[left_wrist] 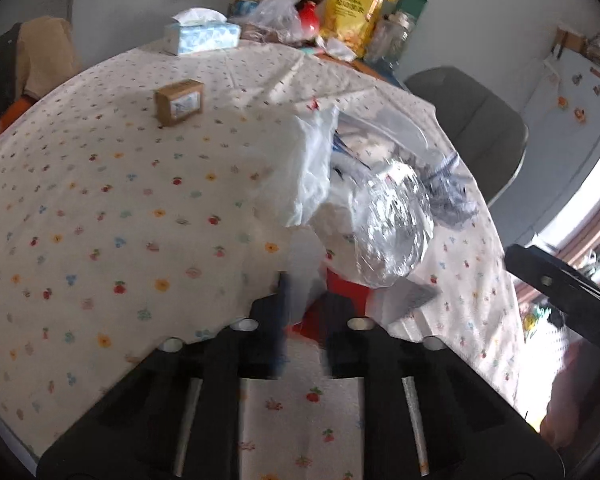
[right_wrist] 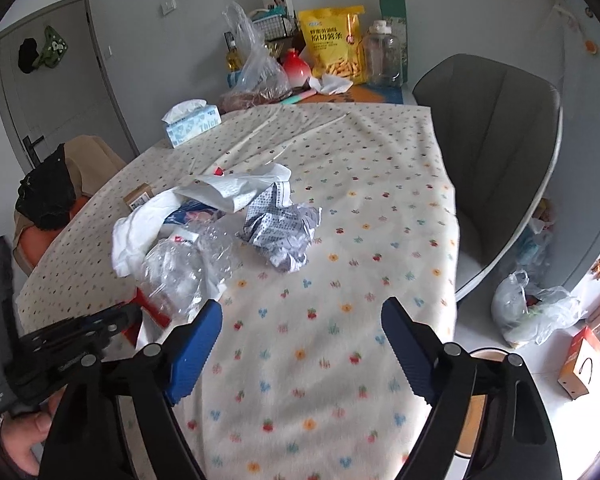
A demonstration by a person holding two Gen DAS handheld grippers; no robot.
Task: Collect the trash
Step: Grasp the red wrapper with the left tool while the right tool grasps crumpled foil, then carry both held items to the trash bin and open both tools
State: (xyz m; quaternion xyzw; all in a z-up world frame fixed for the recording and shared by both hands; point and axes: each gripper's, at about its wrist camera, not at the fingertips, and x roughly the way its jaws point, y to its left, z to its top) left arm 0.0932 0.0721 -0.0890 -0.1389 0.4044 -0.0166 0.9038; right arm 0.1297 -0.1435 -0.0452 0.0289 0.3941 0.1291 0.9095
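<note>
Left gripper (left_wrist: pixel 302 312) was closed on the white bag (left_wrist: pixel 304 172), w/ trash half inside. Right gripper (right_wrist: pixel 302 344) hung wide open; next probably: grab the crumpled paper (right_wrist: pixel 284 232).

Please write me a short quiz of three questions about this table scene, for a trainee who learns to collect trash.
1. True or false: the right gripper has its jaws open, with nothing between them.
2. Which thing lies nearest to the crushed clear bottle?
A. tissue box
B. white plastic bag
C. yellow snack bag
3. Fill in: in the right wrist view, the crumpled printed paper lies to the ___ of the bottle.

Key: 1 true; 2 B; 3 right.
</note>
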